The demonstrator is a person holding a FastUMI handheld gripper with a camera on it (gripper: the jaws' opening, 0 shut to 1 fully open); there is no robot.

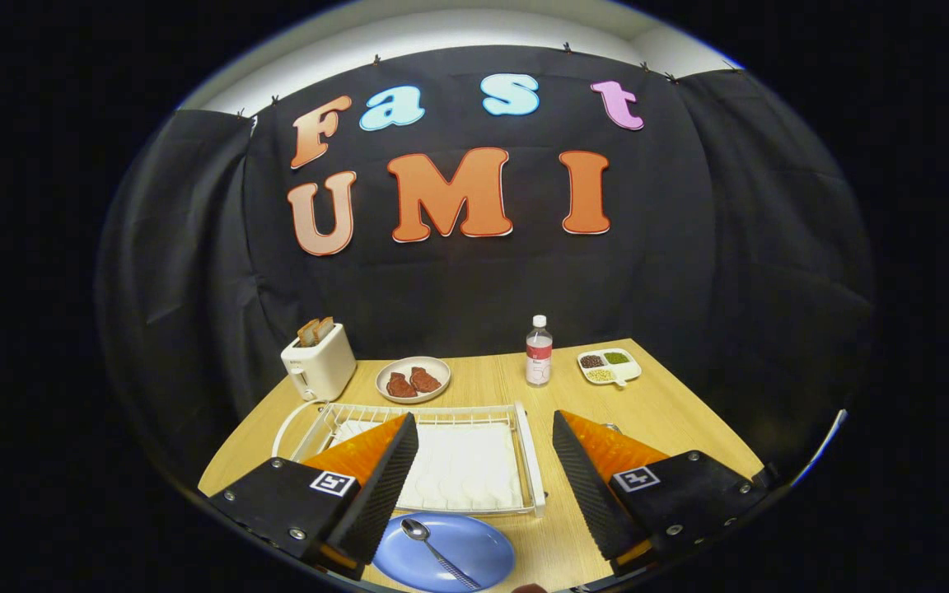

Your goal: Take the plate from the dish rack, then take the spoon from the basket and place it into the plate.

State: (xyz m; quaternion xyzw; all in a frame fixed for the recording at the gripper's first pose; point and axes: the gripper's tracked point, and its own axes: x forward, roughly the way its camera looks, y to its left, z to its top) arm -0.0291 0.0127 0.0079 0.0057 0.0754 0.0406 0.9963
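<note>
Tongs (484, 486): fingers wide apart, holding nothing, hovering over the near part of the worktop.

Blue plate (474, 550): flat on the worktop, between and just below the fingertips; its left rim is hidden behind the left finger.

Spoon (436, 550): lying in the plate, bowl toward the rack, handle running to the near right.

White dish rack (534, 461): just beyond the plate, with a white ribbed mat inside; its left corner is hidden by the left finger.

Behind the right finger, a small metal piece just shows; what it is cannot be told.

Wooden worktop (672, 412), far side, left to right: toaster (320, 362) with bread in its slots, a cord trailing from it; bowl (413, 380) holding two brown pieces; bottle (538, 352), upright, white cap; divided dish (609, 366) with three fillings.

Black cloth backs the booth.
</note>
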